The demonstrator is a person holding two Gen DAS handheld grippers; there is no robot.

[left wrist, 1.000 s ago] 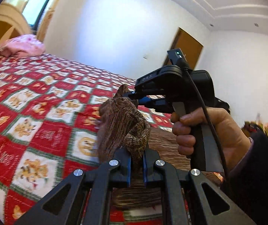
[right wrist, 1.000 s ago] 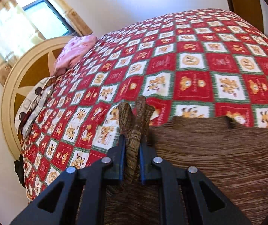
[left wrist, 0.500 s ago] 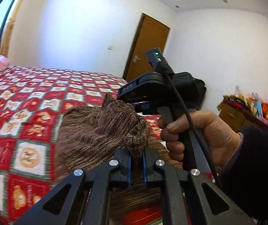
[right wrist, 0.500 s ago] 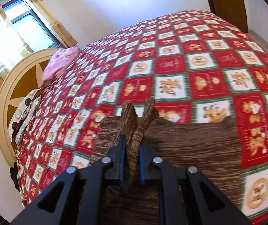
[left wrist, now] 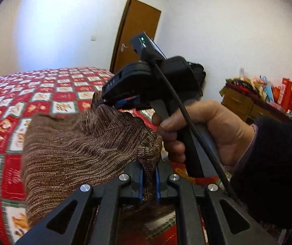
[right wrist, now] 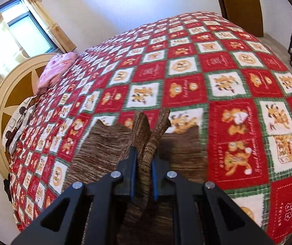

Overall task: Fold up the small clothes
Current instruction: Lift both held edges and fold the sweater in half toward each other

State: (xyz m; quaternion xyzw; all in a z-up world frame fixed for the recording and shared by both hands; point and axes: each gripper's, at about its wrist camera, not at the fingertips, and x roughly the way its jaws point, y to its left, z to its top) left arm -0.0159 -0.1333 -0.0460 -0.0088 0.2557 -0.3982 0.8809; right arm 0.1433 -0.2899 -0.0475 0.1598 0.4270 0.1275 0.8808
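A brown knitted garment (left wrist: 74,153) lies on the red patterned bedspread (left wrist: 43,94), with one edge lifted. My left gripper (left wrist: 148,180) is shut on a bunched edge of it. My right gripper (right wrist: 142,175) is shut on another edge of the same garment (right wrist: 105,153), which spreads flat beyond and below the jaws. In the left wrist view the right gripper (left wrist: 113,102) shows just beyond, held by a hand, pinching the cloth's far corner.
The bedspread (right wrist: 217,85) covers a large bed. A pink pillow (right wrist: 54,71) and round headboard (right wrist: 5,94) are at the far left. A wooden door (left wrist: 133,32) and a cluttered shelf (left wrist: 268,98) stand past the bed.
Both grippers have carried the held garment edge across the cloth, toward the door side. The left wrist view has swung from the pillow end toward the door and shelf. The folded layer has widened.
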